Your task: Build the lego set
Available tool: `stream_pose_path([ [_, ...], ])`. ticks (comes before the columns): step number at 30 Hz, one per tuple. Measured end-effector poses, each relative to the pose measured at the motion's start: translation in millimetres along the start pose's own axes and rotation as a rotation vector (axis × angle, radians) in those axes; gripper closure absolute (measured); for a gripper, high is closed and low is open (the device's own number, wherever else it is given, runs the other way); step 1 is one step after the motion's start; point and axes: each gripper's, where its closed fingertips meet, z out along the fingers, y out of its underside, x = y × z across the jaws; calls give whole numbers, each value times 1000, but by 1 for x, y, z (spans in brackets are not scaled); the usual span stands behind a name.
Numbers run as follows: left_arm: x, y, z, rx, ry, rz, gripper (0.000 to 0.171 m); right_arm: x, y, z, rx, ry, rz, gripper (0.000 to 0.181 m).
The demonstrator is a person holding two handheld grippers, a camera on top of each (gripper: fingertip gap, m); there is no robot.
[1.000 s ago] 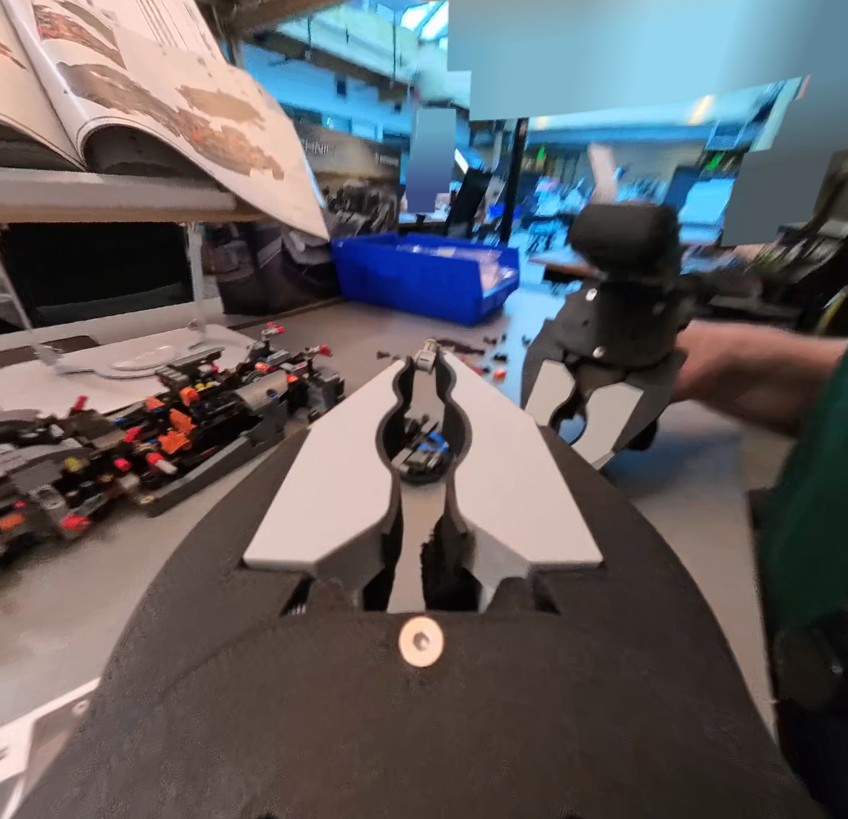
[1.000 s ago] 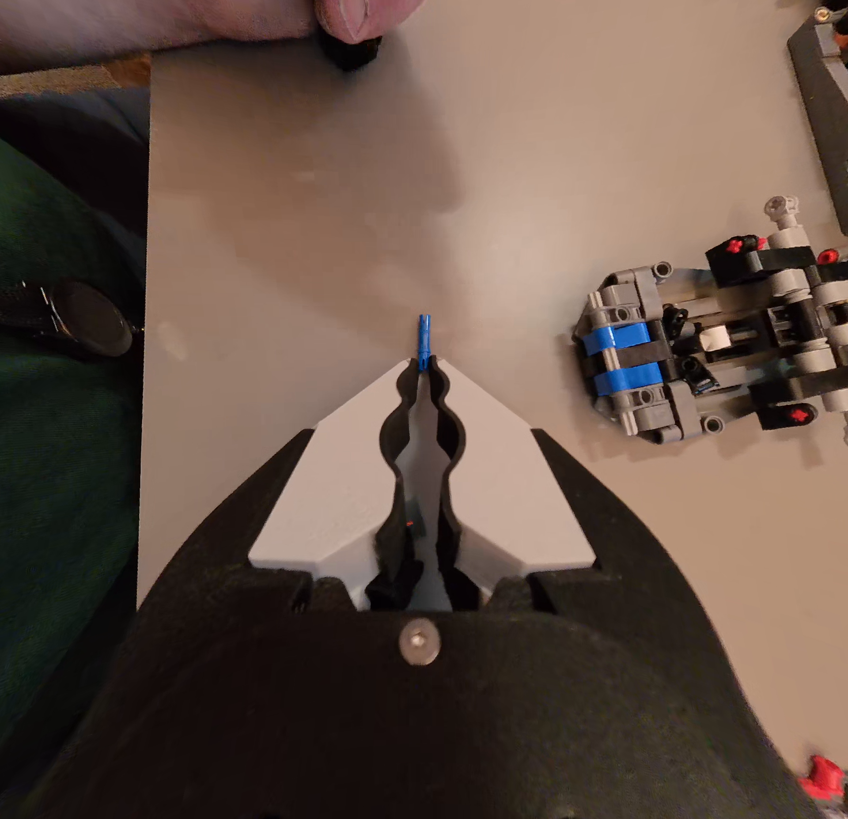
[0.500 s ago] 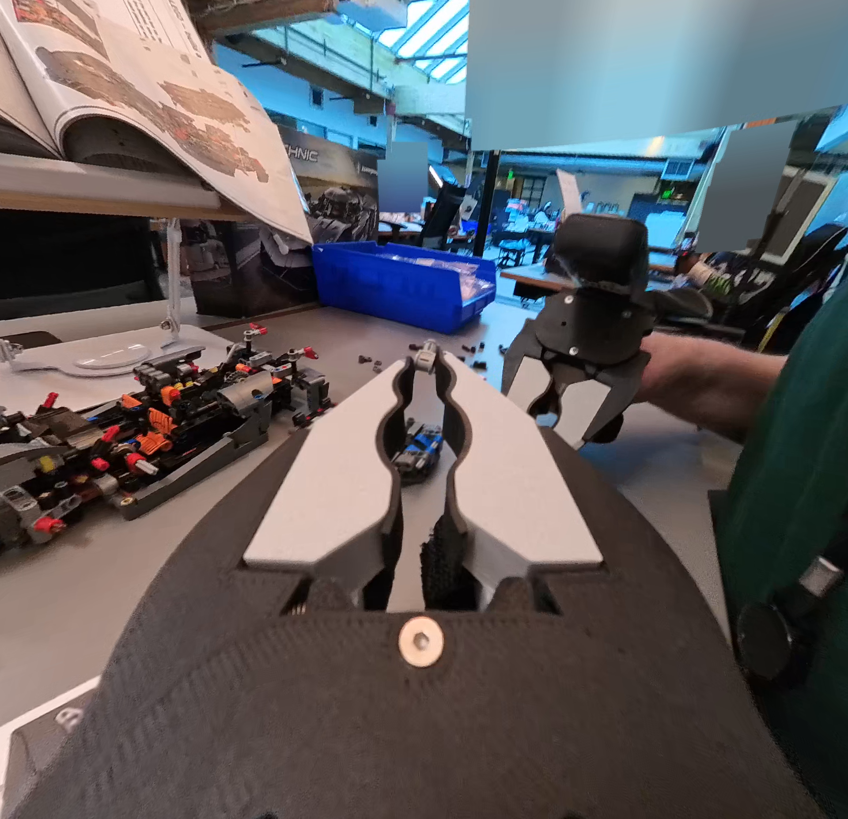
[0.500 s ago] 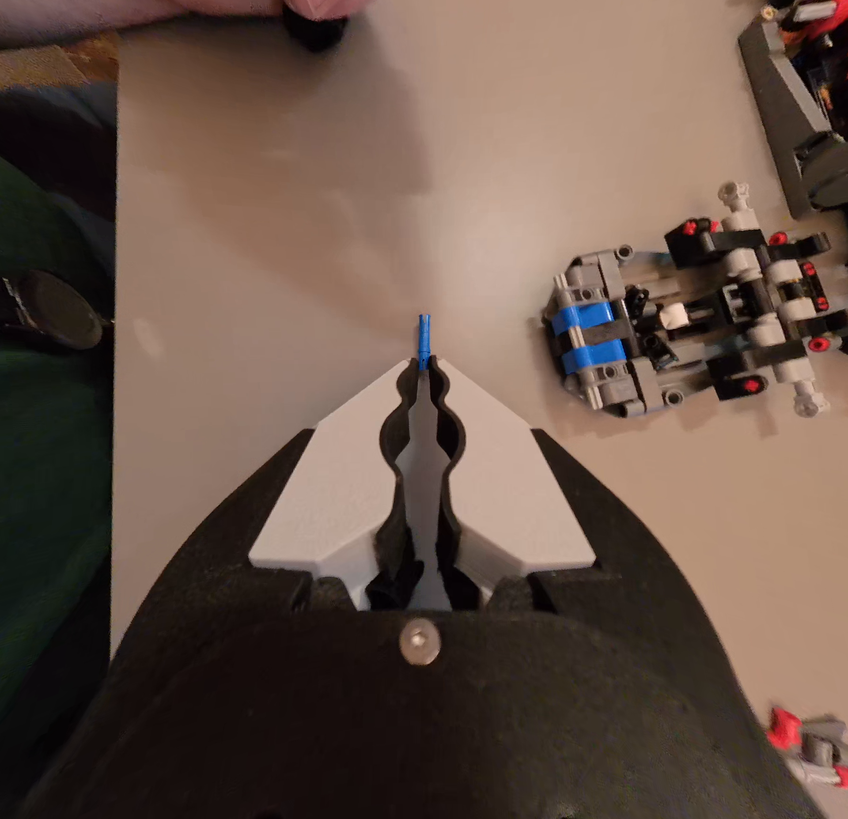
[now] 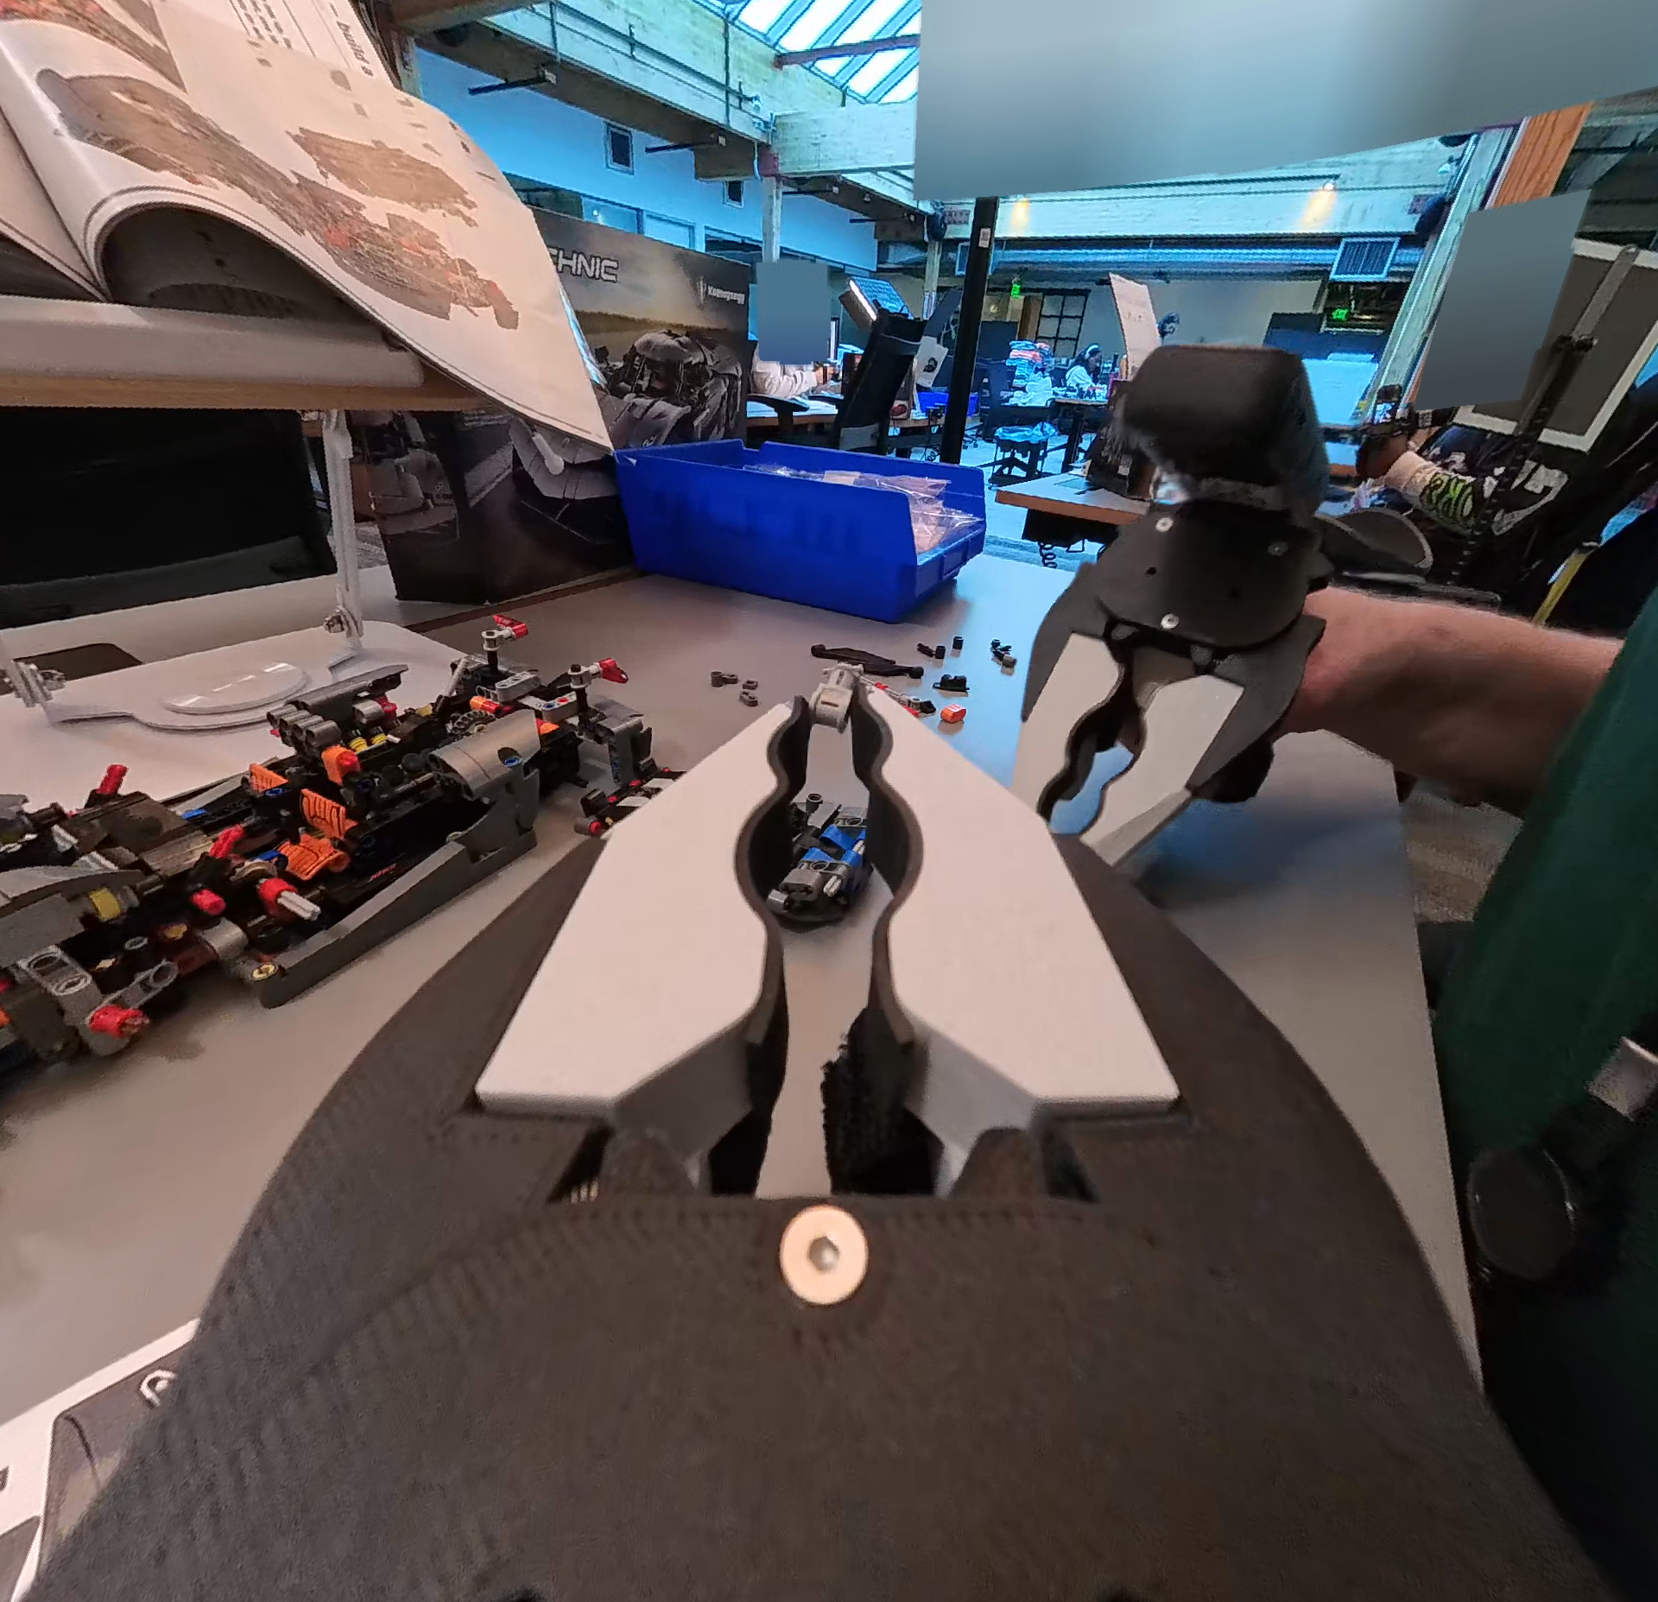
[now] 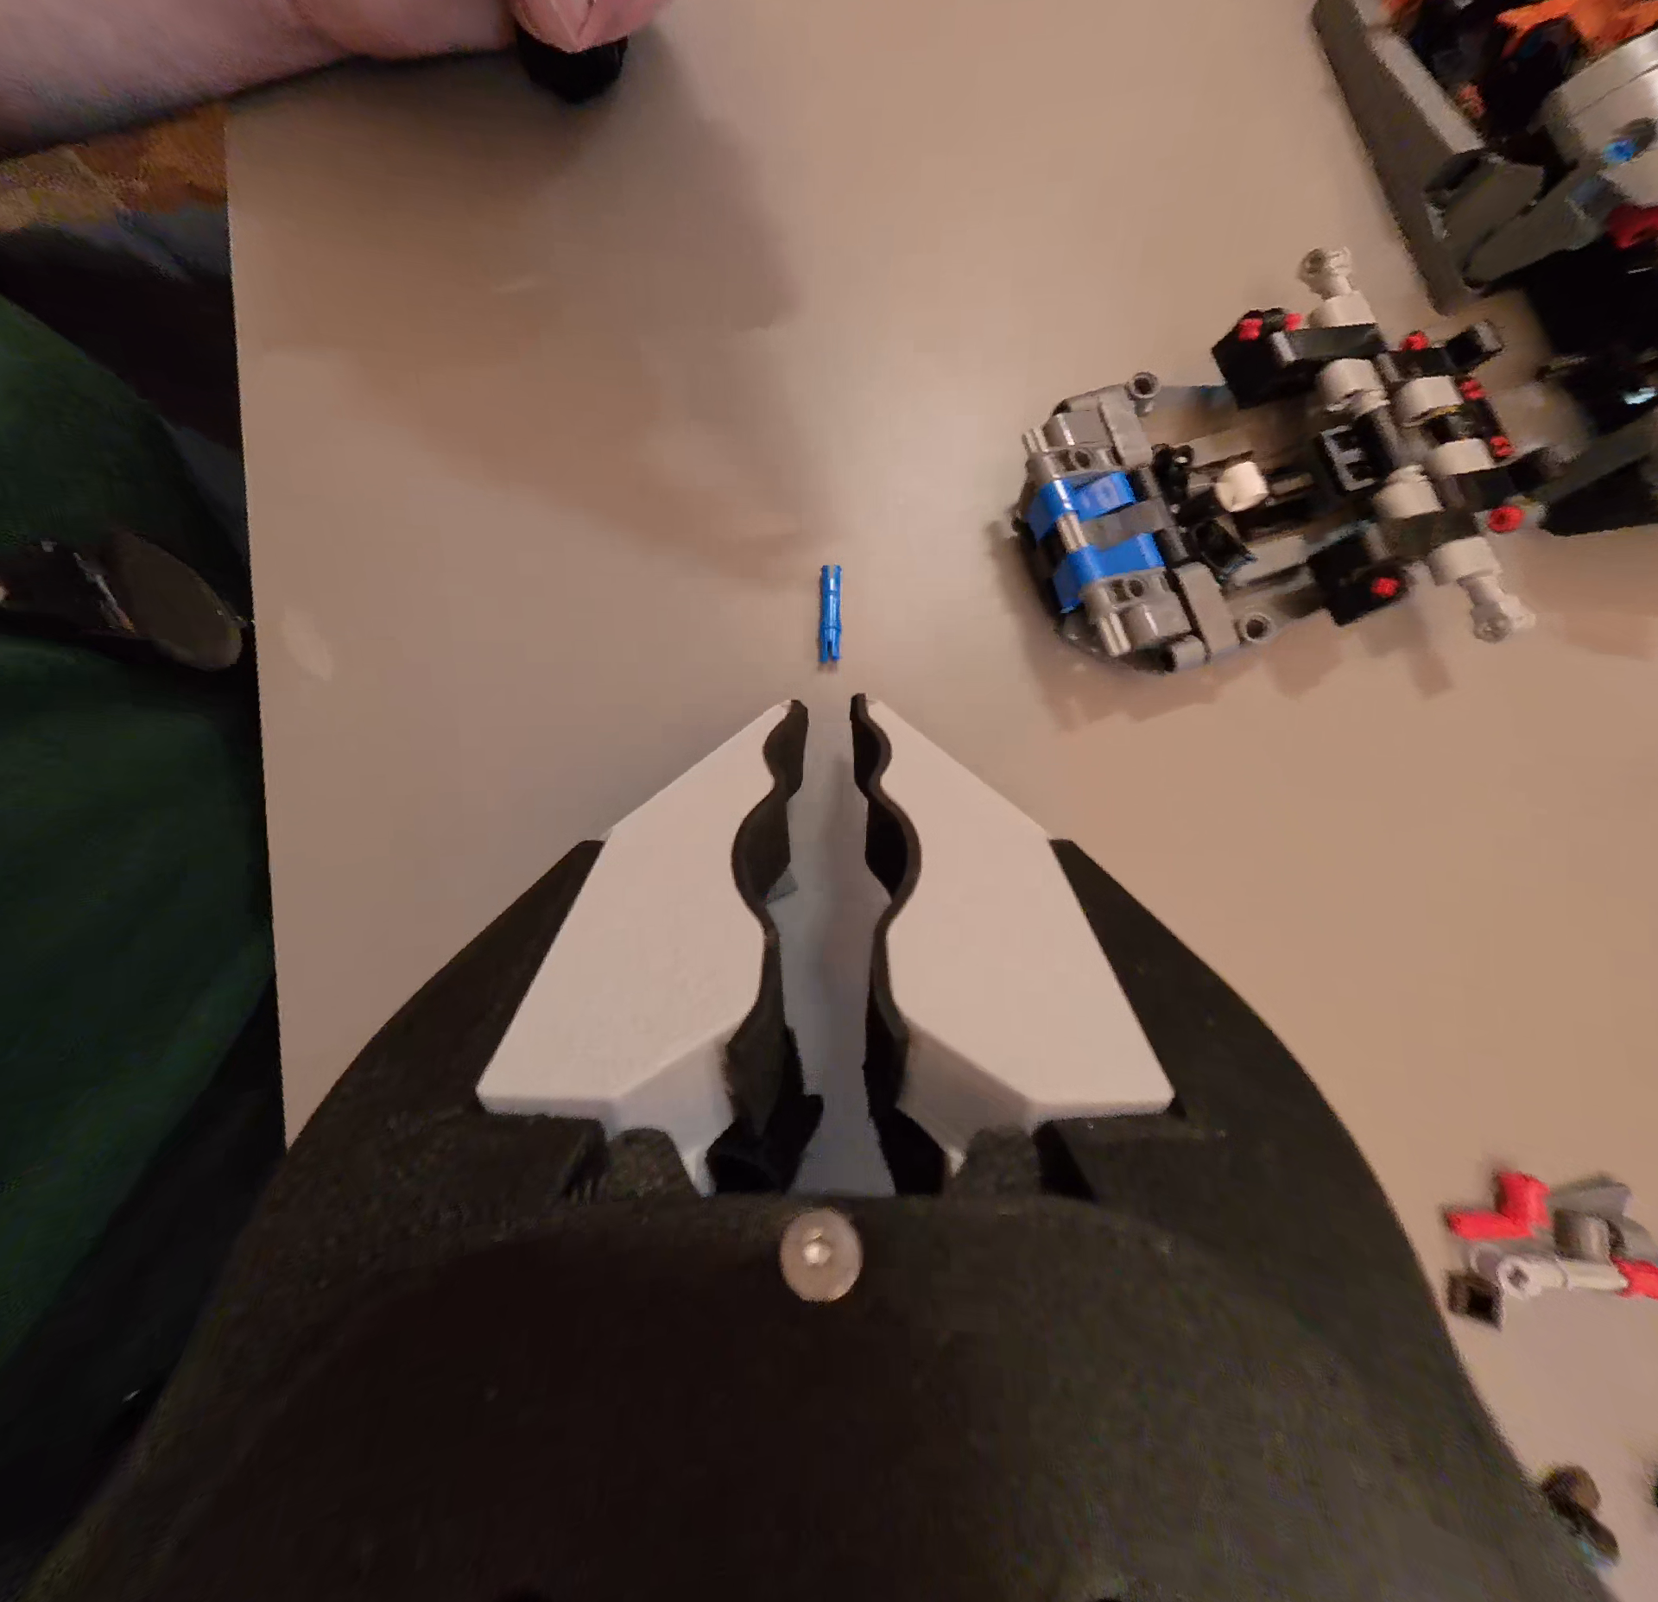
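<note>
The right gripper [image 6: 829, 706] is released, its 2 tips slightly parted just short of a blue pin [image 6: 830, 613] lying free on the grey table [image 6: 538, 374]. Right of the pin sits a small grey-and-blue subassembly [image 6: 1256, 500]. The left gripper [image 5: 834, 706] pinches a light grey connector [image 5: 834, 705], with the long chassis model [image 5: 269, 823] to its left.

I saw a grey table [image 5: 1256, 913], an open hall behind it, a striped skylight [image 5: 834, 25] letting in daylight, pale blue walls [image 5: 556, 159], a dark post [image 5: 973, 330], distant desks and office chairs [image 5: 875, 392].
</note>
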Motion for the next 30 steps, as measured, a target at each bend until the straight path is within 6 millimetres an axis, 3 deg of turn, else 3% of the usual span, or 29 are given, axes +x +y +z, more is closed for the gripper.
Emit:
stream_pose_path([
  [2,1,1,1,-6,2,3,165,5,1,-14,32,19,6,174],
  [5,1,2,2,-12,4,6,164,29,17,-43,60,94,71,174],
  [11,1,3,4,-24,-5,13,165,107,95,-125,11,383,281,175],
  [15,1,4,6,-33,-12,16,164,130,134,-169,-15,493,365,174],
  [30,1,7,12,-54,-20,21,165,140,179,-206,-25,573,450,173],
])
